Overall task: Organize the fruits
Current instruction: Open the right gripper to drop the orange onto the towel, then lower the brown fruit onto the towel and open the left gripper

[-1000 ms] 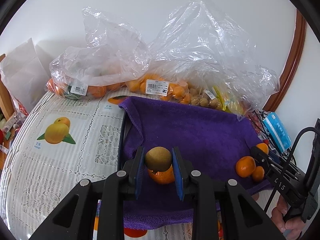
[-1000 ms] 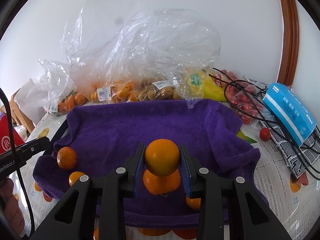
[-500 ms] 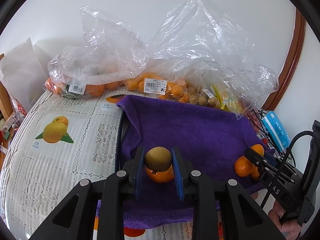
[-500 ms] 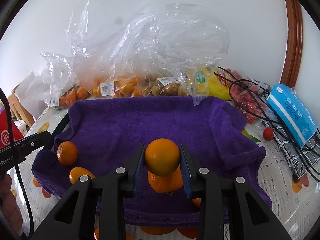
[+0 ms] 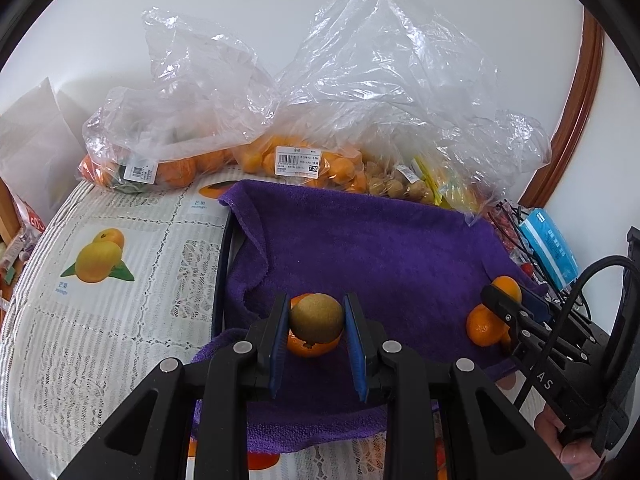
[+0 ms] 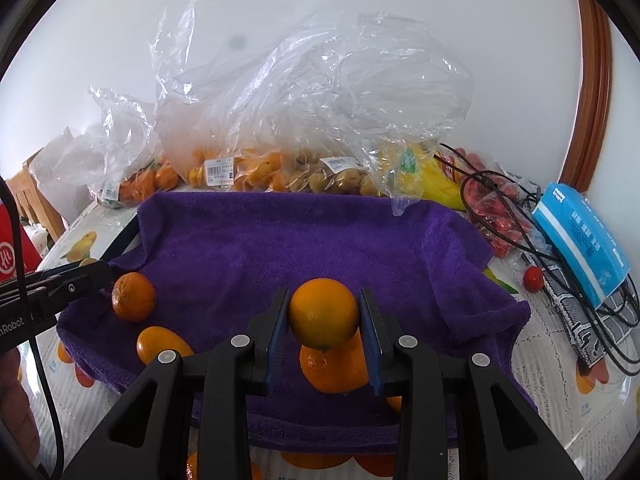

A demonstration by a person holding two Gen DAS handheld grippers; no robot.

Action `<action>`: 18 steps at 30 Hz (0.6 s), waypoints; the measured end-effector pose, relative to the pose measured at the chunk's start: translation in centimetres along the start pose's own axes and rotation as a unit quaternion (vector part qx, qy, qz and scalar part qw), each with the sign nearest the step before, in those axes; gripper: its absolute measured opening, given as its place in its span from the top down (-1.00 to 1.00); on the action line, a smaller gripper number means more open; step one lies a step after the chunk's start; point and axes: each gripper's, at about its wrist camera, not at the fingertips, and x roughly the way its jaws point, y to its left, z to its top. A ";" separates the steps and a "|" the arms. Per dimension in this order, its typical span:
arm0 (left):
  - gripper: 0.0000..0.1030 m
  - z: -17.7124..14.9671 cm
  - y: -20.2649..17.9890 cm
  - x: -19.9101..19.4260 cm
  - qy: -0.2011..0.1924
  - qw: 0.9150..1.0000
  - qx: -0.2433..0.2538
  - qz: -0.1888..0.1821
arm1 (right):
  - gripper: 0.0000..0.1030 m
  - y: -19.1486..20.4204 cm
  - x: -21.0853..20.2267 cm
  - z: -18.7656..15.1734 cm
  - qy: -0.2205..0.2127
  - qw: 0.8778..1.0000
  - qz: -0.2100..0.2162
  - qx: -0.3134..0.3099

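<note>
My left gripper (image 5: 316, 304) is shut on a brown-green kiwi (image 5: 317, 318) and holds it just above a tangerine (image 5: 310, 347) that lies on the purple towel (image 5: 372, 248). My right gripper (image 6: 324, 300) is shut on an orange (image 6: 324, 313), with another orange (image 6: 334, 368) on the towel (image 6: 288, 240) right under it. Two more oranges (image 6: 133, 297) (image 6: 160, 344) lie near the towel's left edge. In the left wrist view the right gripper (image 5: 496, 300) shows at the right with its orange (image 5: 507, 285), above a tangerine (image 5: 484, 326).
Clear plastic bags (image 5: 360, 92) of oranges and small brown fruit line the wall behind the towel. A blue tissue pack (image 6: 580, 240), black cables (image 6: 520, 216) and red cherry tomatoes (image 6: 500, 208) crowd the right side. A fruit-print tablecloth (image 5: 100, 264) lies bare on the left.
In the left wrist view the right gripper with its orange has edged slightly left over the towel. The left gripper has kept still with the kiwi.
</note>
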 end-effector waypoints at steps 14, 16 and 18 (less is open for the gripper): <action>0.50 -0.3 -0.4 0.4 0.014 1.000 0.004 -0.011 | 0.31 -0.2 0.0 0.0 0.001 1.000 -0.003 -0.001; 0.50 -0.4 -0.5 0.5 0.017 1.000 0.003 -0.012 | 0.27 -0.4 -0.2 0.1 -0.003 1.000 -0.005 0.002; 0.50 -0.4 -0.5 0.7 0.021 1.000 0.003 -0.014 | 0.23 -0.5 -0.3 0.2 -0.005 1.000 -0.006 0.005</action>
